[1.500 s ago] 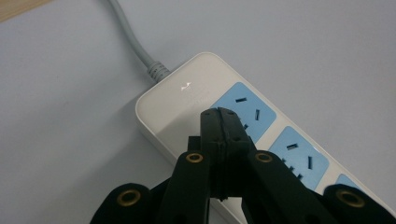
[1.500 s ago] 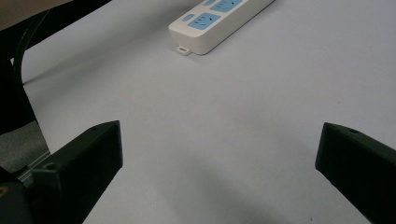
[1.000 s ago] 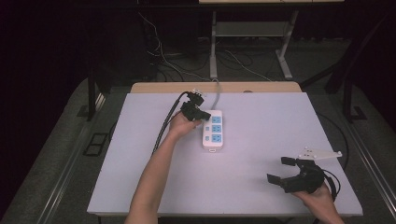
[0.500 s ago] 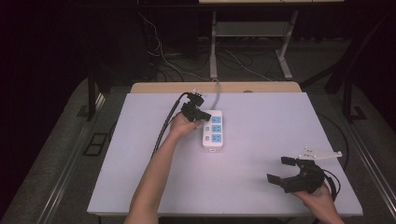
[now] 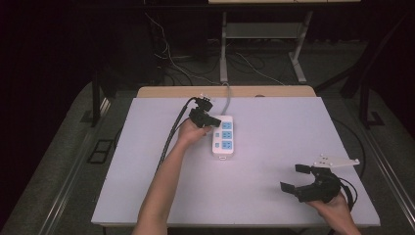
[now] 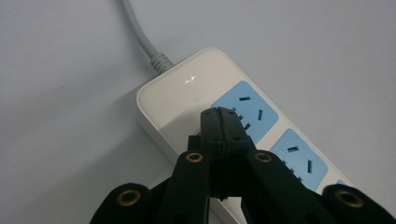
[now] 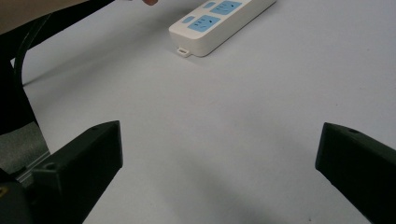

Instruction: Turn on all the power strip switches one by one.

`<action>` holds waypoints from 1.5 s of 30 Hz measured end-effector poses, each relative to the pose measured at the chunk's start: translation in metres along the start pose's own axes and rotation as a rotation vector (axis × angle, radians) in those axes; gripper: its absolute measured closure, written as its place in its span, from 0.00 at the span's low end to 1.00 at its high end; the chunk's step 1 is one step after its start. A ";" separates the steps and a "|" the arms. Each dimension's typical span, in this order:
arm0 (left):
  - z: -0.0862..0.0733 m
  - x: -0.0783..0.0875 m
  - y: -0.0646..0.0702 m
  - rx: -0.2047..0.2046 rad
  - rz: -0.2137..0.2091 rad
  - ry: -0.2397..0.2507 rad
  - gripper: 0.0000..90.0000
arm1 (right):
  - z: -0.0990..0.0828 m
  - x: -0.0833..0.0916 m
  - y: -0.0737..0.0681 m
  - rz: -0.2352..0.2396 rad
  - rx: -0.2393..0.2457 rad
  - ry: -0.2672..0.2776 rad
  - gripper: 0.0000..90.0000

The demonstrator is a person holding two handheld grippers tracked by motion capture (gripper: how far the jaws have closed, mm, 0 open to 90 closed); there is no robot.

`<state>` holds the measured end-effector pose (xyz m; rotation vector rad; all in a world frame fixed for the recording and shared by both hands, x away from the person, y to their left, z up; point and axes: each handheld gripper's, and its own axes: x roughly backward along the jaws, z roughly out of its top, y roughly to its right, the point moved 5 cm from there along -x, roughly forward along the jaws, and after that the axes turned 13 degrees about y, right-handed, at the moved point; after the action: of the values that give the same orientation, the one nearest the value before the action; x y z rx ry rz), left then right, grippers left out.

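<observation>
Lying flat on the smooth grey table [image 5: 274, 196], the power strip [image 5: 224, 139] served as the reference: a white, glossy plastic bar with rounded corners, its long axis running away from the person, its grey ribbed cable [image 6: 140, 37] leaving the far end. Its blue sockets [image 6: 245, 109] sat in a row along the top. The left gripper [image 5: 208, 119] was at the strip's far end, jaws pressed together on nothing, tips over the socket nearest the cable; contact could not be confirmed. The right gripper [image 5: 299, 178] rested well apart, toward the person and to the strip's right, jaws spread wide and empty. The left hand was judged far nearer.
</observation>
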<state>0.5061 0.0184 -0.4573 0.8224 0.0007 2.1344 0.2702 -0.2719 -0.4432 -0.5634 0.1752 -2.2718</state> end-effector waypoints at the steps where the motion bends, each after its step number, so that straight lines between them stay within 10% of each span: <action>1: 0.000 0.001 0.000 -0.003 -0.001 0.008 1.00 | 0.000 0.000 0.000 -0.001 0.000 0.001 0.01; 17: 0.006 0.035 0.010 -0.057 0.007 0.092 0.89 | 0.000 0.000 0.001 -0.002 -0.003 0.001 0.01; 28: -0.003 0.086 0.016 -0.004 -0.034 0.161 0.15 | 0.000 0.000 0.000 -0.002 -0.004 0.005 0.01; 33: -0.011 0.105 0.018 0.004 -0.014 0.179 0.00 | 0.000 -0.001 -0.001 0.000 -0.004 0.006 0.01; 45: -0.039 0.145 0.042 -0.048 -0.037 0.252 0.00 | 0.000 -0.001 0.000 -0.004 -0.011 0.006 0.01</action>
<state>0.3907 0.1031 -0.3962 0.5179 0.0947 2.1807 0.2705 -0.2710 -0.4429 -0.5630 0.1906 -2.2777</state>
